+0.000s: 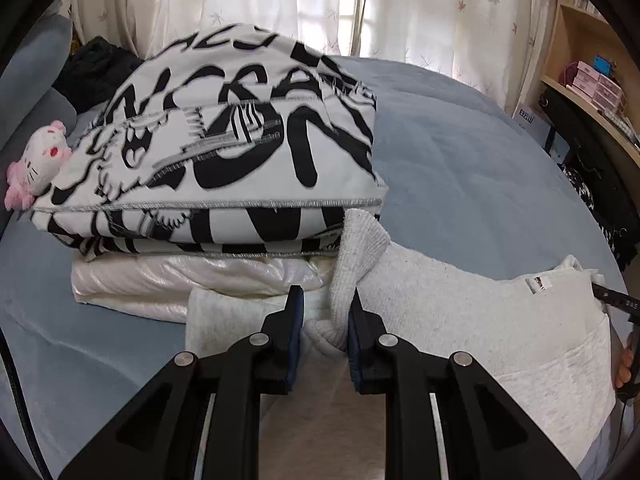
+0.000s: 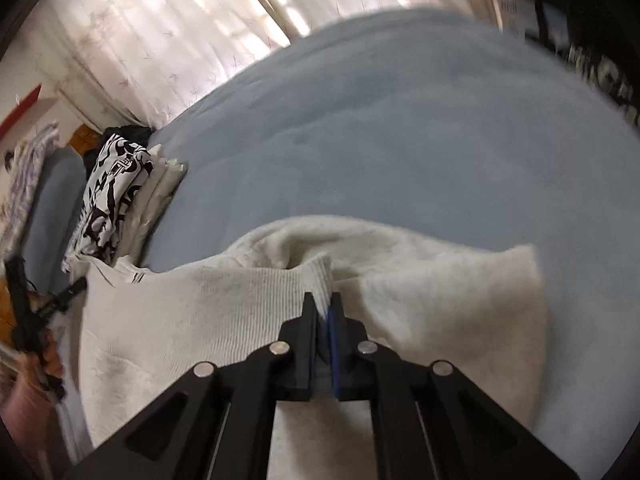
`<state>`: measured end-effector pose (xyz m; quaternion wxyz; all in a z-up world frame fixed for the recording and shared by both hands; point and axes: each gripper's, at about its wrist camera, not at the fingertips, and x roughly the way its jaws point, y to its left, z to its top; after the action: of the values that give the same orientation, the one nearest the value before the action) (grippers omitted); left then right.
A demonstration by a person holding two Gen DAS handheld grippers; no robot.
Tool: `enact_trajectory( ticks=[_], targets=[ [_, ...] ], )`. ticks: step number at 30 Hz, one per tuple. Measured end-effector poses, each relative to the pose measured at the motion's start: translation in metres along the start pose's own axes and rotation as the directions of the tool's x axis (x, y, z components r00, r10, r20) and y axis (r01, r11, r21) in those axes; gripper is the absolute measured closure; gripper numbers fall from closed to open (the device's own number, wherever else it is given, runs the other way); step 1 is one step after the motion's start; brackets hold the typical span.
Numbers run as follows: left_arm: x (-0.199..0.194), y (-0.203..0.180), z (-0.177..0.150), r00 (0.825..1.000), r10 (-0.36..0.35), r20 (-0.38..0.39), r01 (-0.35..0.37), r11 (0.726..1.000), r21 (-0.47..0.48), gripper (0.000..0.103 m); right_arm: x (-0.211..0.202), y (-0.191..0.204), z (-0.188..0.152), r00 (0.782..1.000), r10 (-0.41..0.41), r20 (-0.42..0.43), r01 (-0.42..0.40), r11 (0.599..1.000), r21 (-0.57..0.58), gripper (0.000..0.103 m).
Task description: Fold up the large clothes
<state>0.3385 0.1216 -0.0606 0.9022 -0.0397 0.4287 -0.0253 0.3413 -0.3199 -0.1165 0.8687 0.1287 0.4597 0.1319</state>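
Note:
A white sweater point(image 1: 460, 312) lies on the blue bed, stretched between both grippers. My left gripper point(image 1: 326, 300) is shut on a bunched ribbed part of the sweater, close to a stack of folded clothes. My right gripper point(image 2: 322, 306) is shut on the sweater's ribbed edge point(image 2: 320, 276), and the sweater point(image 2: 420, 280) spreads around it. The right gripper also shows at the right edge of the left wrist view point(image 1: 616, 300).
A folded black-and-white printed garment point(image 1: 240, 152) sits on a folded white one point(image 1: 180, 280) at the left; the stack also shows in the right wrist view point(image 2: 116, 192). A pink plush toy point(image 1: 36, 164) lies beside it. Blue bedspread point(image 2: 400, 140) extends ahead. A shelf point(image 1: 592, 80) stands at the right.

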Motion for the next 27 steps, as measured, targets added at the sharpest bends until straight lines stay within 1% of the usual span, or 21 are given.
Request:
enact_trajectory(
  ticks=[1, 2, 4, 5, 6, 9, 11, 12, 14, 15, 16, 18, 21, 23, 25, 27],
  targets=[
    [-0.004, 0.0, 0.001, 1.0, 0.005, 0.014, -0.005, 1.0, -0.002, 0.086, -0.014, 0.006, 0.001, 0.998, -0.033, 0.047, 0.034, 0.999, -0.013, 0.098],
    [-0.007, -0.001, 0.002, 1.0, 0.008, 0.025, -0.008, 1.0, -0.005, 0.086, -0.025, 0.01, 0.004, 0.995, -0.039, 0.086, 0.04, 0.999, -0.007, 0.099],
    [-0.012, -0.001, 0.005, 0.999, 0.012, 0.043, -0.011, 1.0, -0.019, 0.086, -0.05, 0.013, 0.014, 0.981, -0.07, 0.182, 0.065, 0.997, 0.029, 0.099],
    [-0.013, -0.002, 0.007, 0.999, 0.018, 0.049, -0.017, 1.0, -0.025, 0.086, -0.059, 0.015, 0.02, 0.974, -0.078, 0.215, 0.07, 0.997, 0.042, 0.099],
    [-0.013, -0.003, 0.008, 0.998, 0.032, 0.058, -0.03, 0.999, -0.029, 0.086, -0.065, 0.019, 0.026, 0.965, -0.1, 0.242, 0.092, 0.995, 0.046, 0.099],
    [-0.008, -0.007, 0.012, 0.995, 0.069, 0.074, -0.067, 0.997, -0.04, 0.086, -0.061, 0.031, 0.037, 0.951, -0.158, 0.266, 0.154, 0.987, 0.039, 0.099],
    [0.002, -0.005, 0.014, 0.994, 0.083, 0.07, -0.079, 0.995, -0.063, 0.086, -0.043, 0.034, 0.045, 0.946, -0.206, 0.25, 0.2, 0.978, 0.05, 0.099],
    [0.008, -0.004, 0.013, 0.993, 0.095, 0.067, -0.091, 0.994, -0.066, 0.086, -0.028, 0.033, 0.046, 0.942, -0.243, 0.23, 0.237, 0.97, 0.053, 0.099],
    [0.021, -0.005, 0.007, 0.99, 0.126, 0.065, -0.123, 0.991, -0.043, 0.086, -0.002, 0.025, 0.043, 0.941, -0.289, 0.175, 0.281, 0.957, 0.07, 0.099],
    [0.027, -0.006, 0.002, 0.987, 0.143, 0.067, -0.142, 0.99, -0.022, 0.086, 0.017, 0.02, 0.039, 0.936, -0.323, 0.139, 0.316, 0.946, 0.068, 0.099],
    [0.032, -0.007, -0.003, 0.985, 0.156, 0.074, -0.156, 0.988, -0.003, 0.086, 0.027, 0.017, 0.035, 0.931, -0.345, 0.121, 0.34, 0.938, 0.06, 0.099],
    [0.039, -0.006, -0.012, 0.982, 0.16, 0.096, -0.162, 0.987, 0.015, 0.086, 0.05, 0.011, 0.023, 0.922, -0.378, 0.078, 0.375, 0.926, 0.045, 0.099],
    [0.044, -0.004, -0.016, 0.981, 0.156, 0.112, -0.158, 0.987, 0.006, 0.085, 0.056, 0.015, 0.019, 0.909, -0.41, 0.083, 0.41, 0.912, 0.017, 0.098],
    [0.042, -0.007, -0.016, 0.98, 0.157, 0.118, -0.16, 0.987, 0.013, 0.084, 0.055, 0.016, 0.022, 0.912, -0.405, 0.068, 0.405, 0.914, 0.006, 0.097],
    [0.035, -0.007, -0.016, 0.984, 0.136, 0.115, -0.139, 0.99, 0.01, 0.077, 0.046, 0.014, 0.027, 0.931, -0.362, 0.05, 0.361, 0.932, 0.025, 0.095],
    [0.024, -0.008, -0.015, 0.986, 0.118, 0.116, -0.119, 0.993, 0.002, 0.069, 0.03, 0.01, 0.03, 0.949, -0.314, 0.038, 0.31, 0.947, 0.083, 0.089]
  ],
)
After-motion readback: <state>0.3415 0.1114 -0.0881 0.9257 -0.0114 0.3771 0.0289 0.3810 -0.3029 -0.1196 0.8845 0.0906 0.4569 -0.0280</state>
